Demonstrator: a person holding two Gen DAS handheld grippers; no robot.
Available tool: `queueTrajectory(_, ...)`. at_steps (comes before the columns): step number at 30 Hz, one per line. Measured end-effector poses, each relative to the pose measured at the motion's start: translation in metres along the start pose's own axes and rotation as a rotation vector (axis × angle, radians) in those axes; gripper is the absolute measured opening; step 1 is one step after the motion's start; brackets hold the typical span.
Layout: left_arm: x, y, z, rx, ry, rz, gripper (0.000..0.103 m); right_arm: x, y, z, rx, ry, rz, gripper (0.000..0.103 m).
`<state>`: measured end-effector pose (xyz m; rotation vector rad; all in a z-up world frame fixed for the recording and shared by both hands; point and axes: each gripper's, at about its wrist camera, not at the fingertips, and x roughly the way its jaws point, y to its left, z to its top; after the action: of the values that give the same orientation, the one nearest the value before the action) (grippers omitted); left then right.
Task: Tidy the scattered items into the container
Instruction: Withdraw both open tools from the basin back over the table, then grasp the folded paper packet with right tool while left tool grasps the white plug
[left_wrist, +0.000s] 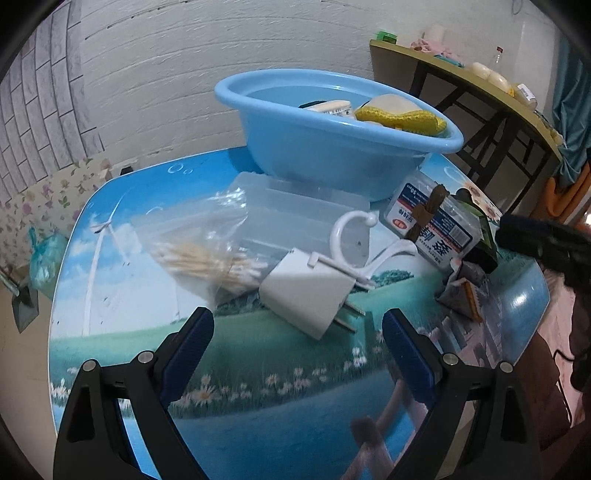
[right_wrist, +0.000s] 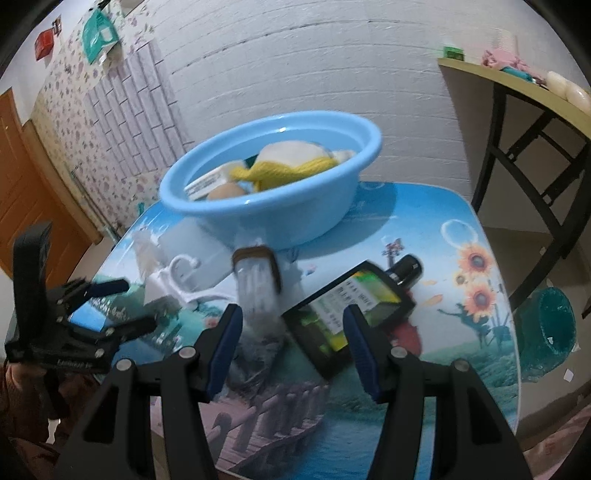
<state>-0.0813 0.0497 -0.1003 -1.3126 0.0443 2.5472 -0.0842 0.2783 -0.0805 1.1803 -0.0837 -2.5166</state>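
Clutter lay on the tabletop (left_wrist: 122, 206) in front of the blue basin (left_wrist: 317, 155), which stood at the far edge and already held a yellow sponge (left_wrist: 402, 116), a white box (left_wrist: 332, 108) and other bits too blurred to name. Nearest the basin on the left sat a clear lidded box (left_wrist: 295, 210), with a bag of cotton swabs (left_wrist: 199, 254) leaning against its left side. A white plug (left_wrist: 310, 291) lay in front of them, prongs toward the camera, and a white hook (left_wrist: 351, 236) rested on top of it. To the right lay a floss-pick box (left_wrist: 432, 218), a brown stick across it, then a dark carton (right_wrist: 351, 306) with a small black bottle (right_wrist: 406, 271) just behind it. The left tool (left_wrist: 297, 339) hovered with jaws spread wide and empty, the plug just beyond them. The right tool (right_wrist: 291, 332) hovered partly spread, gripping nothing, over the gap between a grey packet (right_wrist: 258, 347) and the carton. A trestle table (right_wrist: 517, 88) with odds and ends stood by the brick-pattern wall.
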Motion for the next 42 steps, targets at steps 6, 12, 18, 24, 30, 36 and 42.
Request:
queueTrajectory(6,0.008,-0.001,0.006,0.025,-0.009,-0.031,0.086,0.005,0.017,-0.008,-0.039,0.032,0.035,0.056)
queueTrajectory(12,0.016,-0.003,0.007,0.058,-0.002,-0.047,0.065,0.018,0.024,-0.014,-0.051,0.084,0.047,0.056)
queueTrajectory(18,0.011,-0.001,0.004,0.055,-0.004,-0.045,0.065,0.028,0.027,-0.017,-0.059,0.119,0.041,0.056)
queueTrajectory(24,-0.001,0.001,-0.005,0.044,-0.006,-0.037,0.065,0.037,0.030,-0.022,-0.087,0.152,0.028,0.042)
queueTrajectory(30,-0.013,0.002,-0.021,0.033,0.002,-0.022,0.065,0.032,0.032,-0.024,-0.089,0.145,0.035,0.030)
queueTrajectory(36,-0.024,0.004,-0.037,0.013,0.005,0.000,0.065,0.023,0.034,-0.029,-0.097,0.132,0.020,0.029)
queueTrajectory(42,-0.035,0.007,-0.054,-0.013,0.004,-0.002,0.065,0.012,0.042,-0.033,-0.094,0.104,-0.008,0.029)
